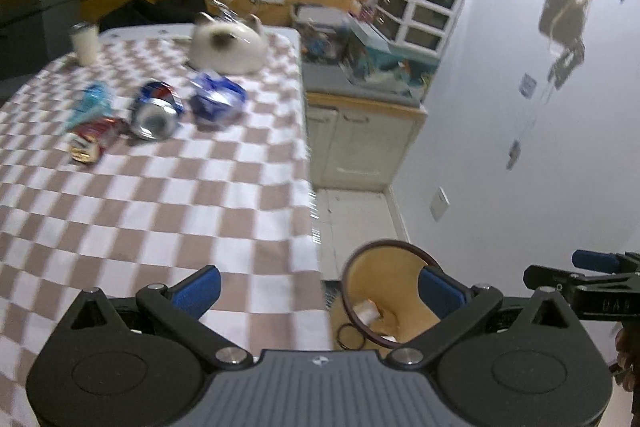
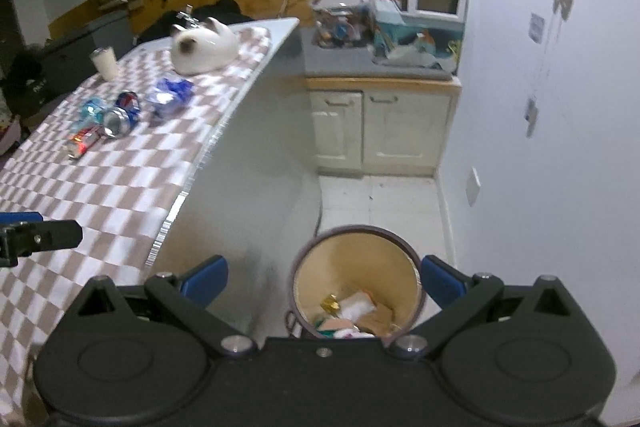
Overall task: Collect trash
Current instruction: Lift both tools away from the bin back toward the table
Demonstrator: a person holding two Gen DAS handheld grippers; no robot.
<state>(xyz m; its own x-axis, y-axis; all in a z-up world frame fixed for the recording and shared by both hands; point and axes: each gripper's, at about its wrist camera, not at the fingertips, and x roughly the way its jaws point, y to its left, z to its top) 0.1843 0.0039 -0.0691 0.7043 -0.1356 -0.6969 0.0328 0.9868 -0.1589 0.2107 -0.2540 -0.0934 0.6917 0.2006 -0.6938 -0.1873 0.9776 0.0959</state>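
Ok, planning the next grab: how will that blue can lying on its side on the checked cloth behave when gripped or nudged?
The can lies on its side with its open end toward the camera, so a nudge would probably roll it. It looks dented, hence likely empty, light, and apt to crumple under a squeeze. Its shiny metal may slip between the pads.

Your left wrist camera looks down over the checkered table (image 1: 160, 187), near its edge; your right one is above the bin (image 2: 356, 267) (both views share table and bin).
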